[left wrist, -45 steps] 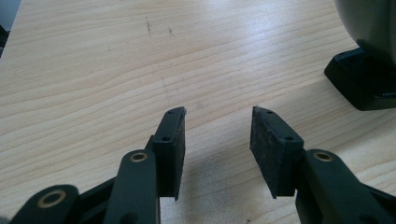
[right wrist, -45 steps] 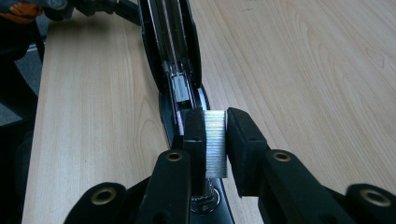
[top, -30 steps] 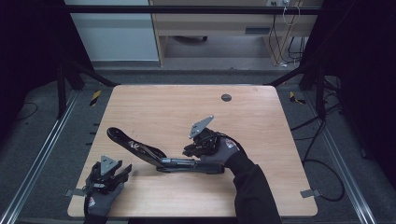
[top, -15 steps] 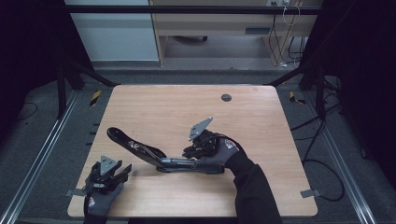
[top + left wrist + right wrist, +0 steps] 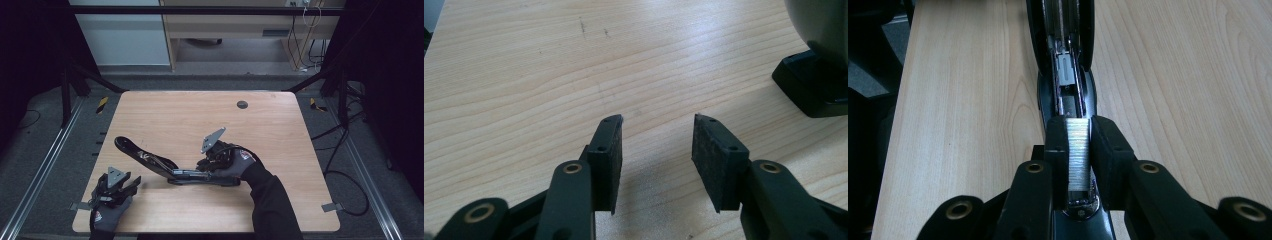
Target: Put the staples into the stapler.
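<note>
Stapler (image 5: 165,167) lay opened. Right gripper (image 5: 1078,150) clenched 1 staple strip (image 5: 1078,152) over the channel; seating it came next. Left gripper (image 5: 656,150) released, idle.

Black sleeve (image 5: 274,200), grey-black gloves, brass-riveted black jaws.

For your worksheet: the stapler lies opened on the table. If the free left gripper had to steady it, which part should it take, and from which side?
Probably the raised lid arm: it slopes up off the table, narrow enough to pinch across its sides, approached from the left gripper side. The right gripper already holds a staple strip over the stapler channel.
</note>
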{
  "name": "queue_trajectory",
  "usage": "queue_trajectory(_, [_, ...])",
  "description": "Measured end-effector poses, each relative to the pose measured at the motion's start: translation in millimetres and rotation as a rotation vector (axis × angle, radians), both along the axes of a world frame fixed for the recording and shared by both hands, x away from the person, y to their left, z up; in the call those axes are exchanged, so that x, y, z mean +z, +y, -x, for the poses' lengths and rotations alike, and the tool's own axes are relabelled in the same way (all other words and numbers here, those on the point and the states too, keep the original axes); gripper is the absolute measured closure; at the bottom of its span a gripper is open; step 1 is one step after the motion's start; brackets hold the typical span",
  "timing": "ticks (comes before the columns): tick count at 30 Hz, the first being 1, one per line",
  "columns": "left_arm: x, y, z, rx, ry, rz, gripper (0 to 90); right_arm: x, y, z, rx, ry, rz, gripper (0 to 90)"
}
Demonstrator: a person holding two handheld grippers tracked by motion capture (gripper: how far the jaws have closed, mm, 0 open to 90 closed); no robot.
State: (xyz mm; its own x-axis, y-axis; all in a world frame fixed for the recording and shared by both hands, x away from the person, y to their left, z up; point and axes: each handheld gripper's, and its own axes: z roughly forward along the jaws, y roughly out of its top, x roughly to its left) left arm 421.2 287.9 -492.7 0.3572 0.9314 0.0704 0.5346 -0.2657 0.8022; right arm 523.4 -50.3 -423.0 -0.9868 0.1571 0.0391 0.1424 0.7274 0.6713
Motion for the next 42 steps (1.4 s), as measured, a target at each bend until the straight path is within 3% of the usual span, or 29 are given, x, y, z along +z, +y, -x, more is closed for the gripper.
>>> queue_trajectory(13, [-0.7,0.2,-0.8,0.001,0.004,0.000,55.1,-9.5,1.9,-3.1,0.026,0.002,0.041,78.3])
queue_trajectory(42, [-0.8,-0.1,-0.9,-0.001,0.005,-0.002,55.1,-15.1,3.5,-4.3,0.034,-0.001,0.065,78.3])
